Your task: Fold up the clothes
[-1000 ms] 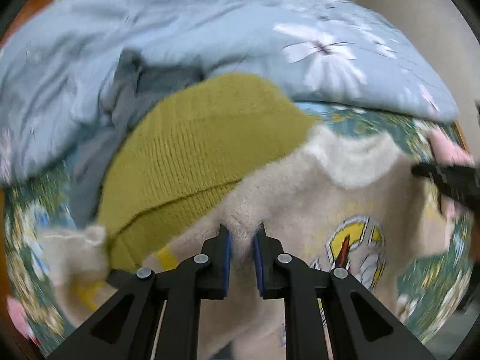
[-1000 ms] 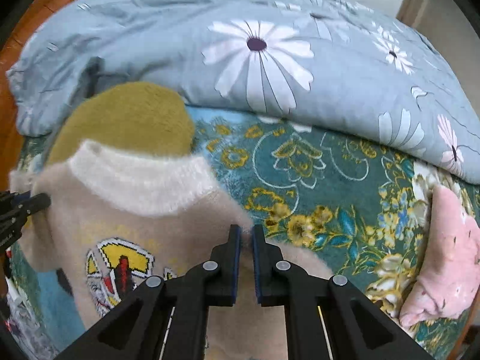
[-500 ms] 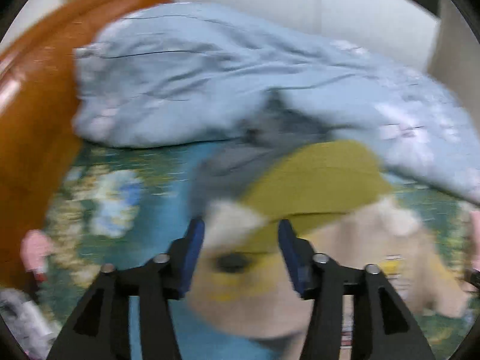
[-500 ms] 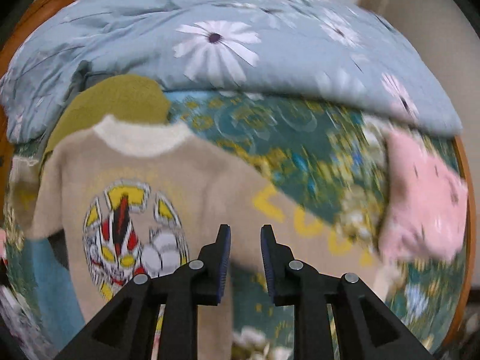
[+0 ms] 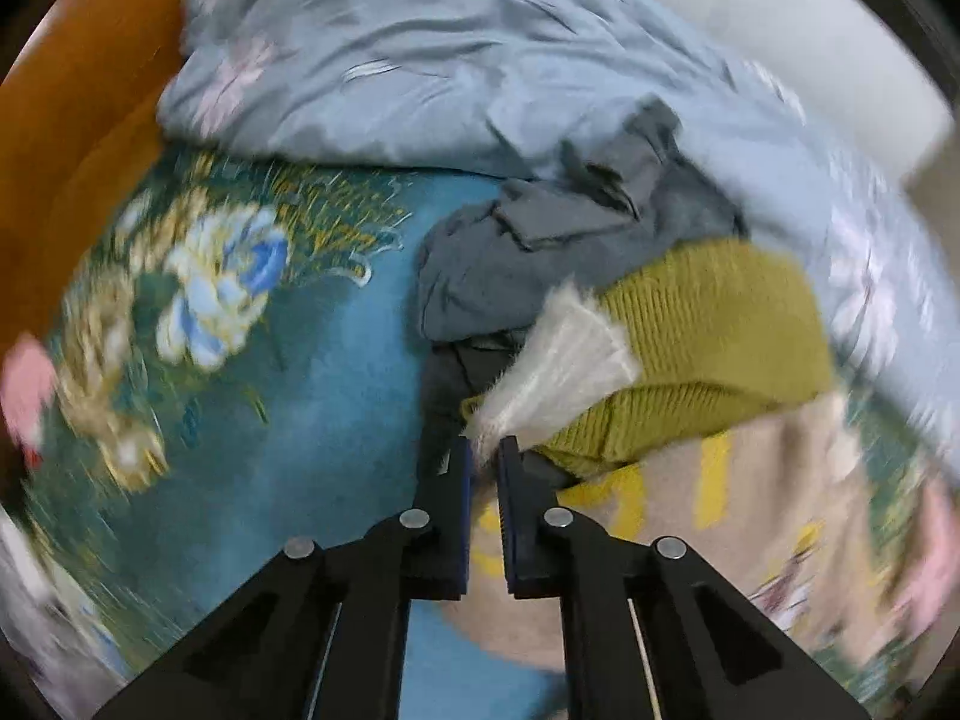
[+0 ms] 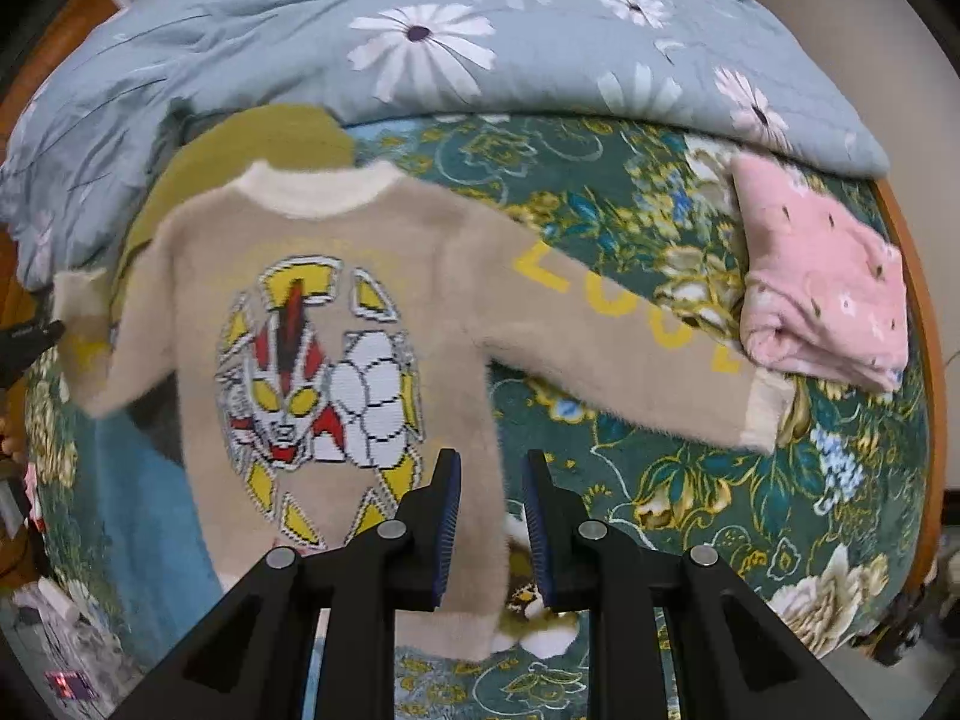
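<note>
A beige fuzzy sweater (image 6: 336, 324) with a cartoon hero print lies face up on the flowered bedsheet (image 6: 690, 480), its right sleeve (image 6: 630, 330) stretched out toward a folded pink garment. My right gripper (image 6: 491, 480) is open and empty, just above the sweater's lower right side. My left gripper (image 5: 483, 462) is shut on the white cuff (image 5: 558, 354) of the sweater's left sleeve, which fans out past the fingertips. The beige sleeve (image 5: 690, 492) trails to the right of that gripper.
An olive knit sweater (image 5: 708, 336) and a grey garment (image 5: 540, 240) lie behind the cuff. A blue daisy-print quilt (image 6: 450, 42) is heaped at the back. The folded pink garment (image 6: 822, 294) sits at the right. A wooden bed frame (image 5: 78, 120) runs along the left.
Both grippers let go of the sweater's shoulders. The right one drew back and stays open. The left one swung left, opened, then closed on the sleeve cuff.
</note>
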A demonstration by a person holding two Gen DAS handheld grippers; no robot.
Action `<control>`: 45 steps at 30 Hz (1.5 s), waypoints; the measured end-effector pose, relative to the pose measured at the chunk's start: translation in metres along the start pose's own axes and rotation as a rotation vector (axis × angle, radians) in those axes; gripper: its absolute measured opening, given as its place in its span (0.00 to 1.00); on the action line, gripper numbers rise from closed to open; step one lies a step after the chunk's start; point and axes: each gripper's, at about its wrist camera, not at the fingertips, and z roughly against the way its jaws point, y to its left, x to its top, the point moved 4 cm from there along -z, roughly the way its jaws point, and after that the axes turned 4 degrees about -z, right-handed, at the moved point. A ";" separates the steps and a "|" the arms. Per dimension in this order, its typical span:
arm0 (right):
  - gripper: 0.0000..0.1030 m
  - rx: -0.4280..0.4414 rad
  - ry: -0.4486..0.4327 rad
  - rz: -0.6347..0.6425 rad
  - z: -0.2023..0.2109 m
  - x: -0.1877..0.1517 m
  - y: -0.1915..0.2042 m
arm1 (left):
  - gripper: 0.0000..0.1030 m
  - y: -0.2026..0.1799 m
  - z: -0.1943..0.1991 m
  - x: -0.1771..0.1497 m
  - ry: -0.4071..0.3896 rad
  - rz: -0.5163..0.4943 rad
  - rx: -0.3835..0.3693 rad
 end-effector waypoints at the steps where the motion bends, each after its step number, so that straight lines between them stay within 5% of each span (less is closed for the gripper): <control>1: 0.23 -0.002 -0.003 0.011 0.004 0.000 0.003 | 0.07 0.012 0.006 -0.001 -0.010 0.073 -0.038; 7: 0.23 0.013 -0.027 0.022 0.022 -0.002 0.020 | 0.06 0.104 0.038 -0.020 -0.077 0.604 -0.360; 13: 0.23 0.057 -0.032 0.028 0.027 -0.014 0.037 | 0.06 0.098 0.071 -0.009 -0.142 0.616 -0.517; 18: 0.23 0.089 -0.044 -0.014 0.028 -0.019 0.026 | 0.06 0.021 0.103 0.024 -0.167 0.469 -0.640; 25: 0.23 0.114 -0.049 -0.166 0.017 -0.017 -0.031 | 0.06 -0.112 0.106 0.027 -0.084 0.243 -0.686; 33: 0.23 0.115 0.006 -0.386 -0.025 -0.033 -0.115 | 0.06 -0.234 0.067 -0.017 0.074 -0.002 -0.604; 39: 0.25 0.161 0.035 -0.602 -0.061 -0.051 -0.166 | 0.06 -0.303 0.023 -0.061 0.193 -0.224 -0.455; 45: 0.26 0.159 0.057 -0.662 -0.082 -0.061 -0.190 | 0.06 -0.350 -0.021 -0.118 0.306 -0.450 -0.334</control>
